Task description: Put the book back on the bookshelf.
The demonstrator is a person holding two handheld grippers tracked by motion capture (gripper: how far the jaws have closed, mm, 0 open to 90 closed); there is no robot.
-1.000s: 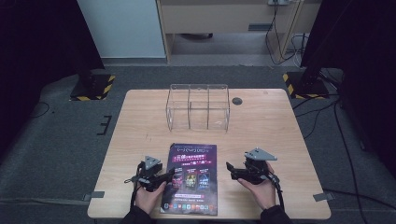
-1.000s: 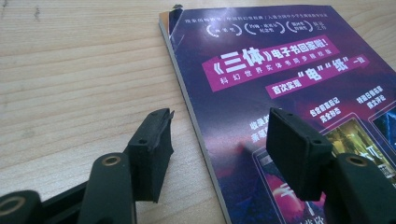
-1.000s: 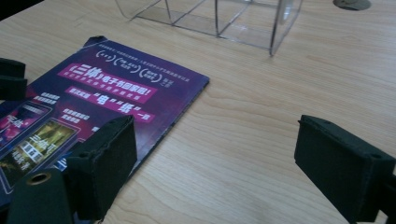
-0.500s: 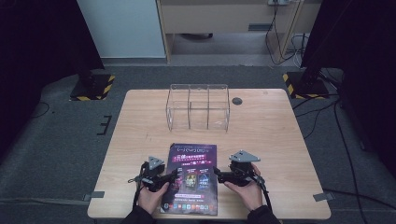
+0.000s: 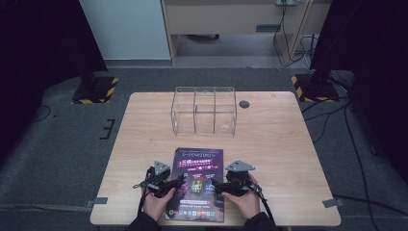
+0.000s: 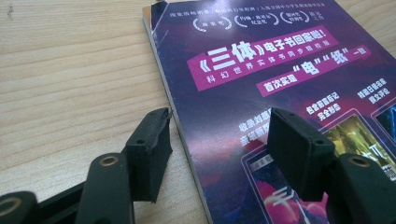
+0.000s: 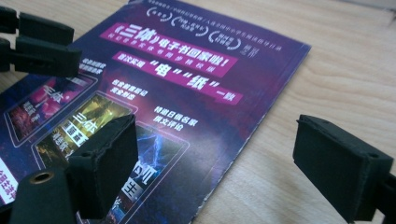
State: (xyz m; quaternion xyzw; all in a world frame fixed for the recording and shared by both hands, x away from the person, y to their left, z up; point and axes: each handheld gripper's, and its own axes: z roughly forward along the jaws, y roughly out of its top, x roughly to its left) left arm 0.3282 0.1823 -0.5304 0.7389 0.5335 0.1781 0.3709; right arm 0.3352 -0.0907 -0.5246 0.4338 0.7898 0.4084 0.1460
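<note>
**Purple magazine flat on the desk, both tongs apart at its side edges**

Purple-covered magazine (image 5: 198, 185) lies flat near the front edge of the wooden desk (image 5: 279, 144), between the two hands. Long axis runs front to back, title end pointing away from the person toward the clear plastic organizer (image 5: 204, 110), which stands well apart further back.

Left tongs (image 5: 179, 181) — jaws apart, nothing clamped. In the left gripper view they straddle the magazine's left edge: one jaw over bare wood just beside the edge, the other over the cover. Can't tell if either pad touches the paper.

Right tongs (image 5: 217, 185) — jaws wide apart, nothing clamped. In the right gripper view one jaw sits over the cover, the other over the wood past the magazine's right edge. The left tongs show at the top left of that view, over the far side of the cover.

Left hand (image 5: 156, 204) and right hand (image 5: 248, 202) come in from the bottom of the high view, low over the desk, each wrapped around its gripper body. Both tongs point inward toward each other across the magazine — roughly level, about mirror-image. Grey three-cornered plates face up on both.
</note>
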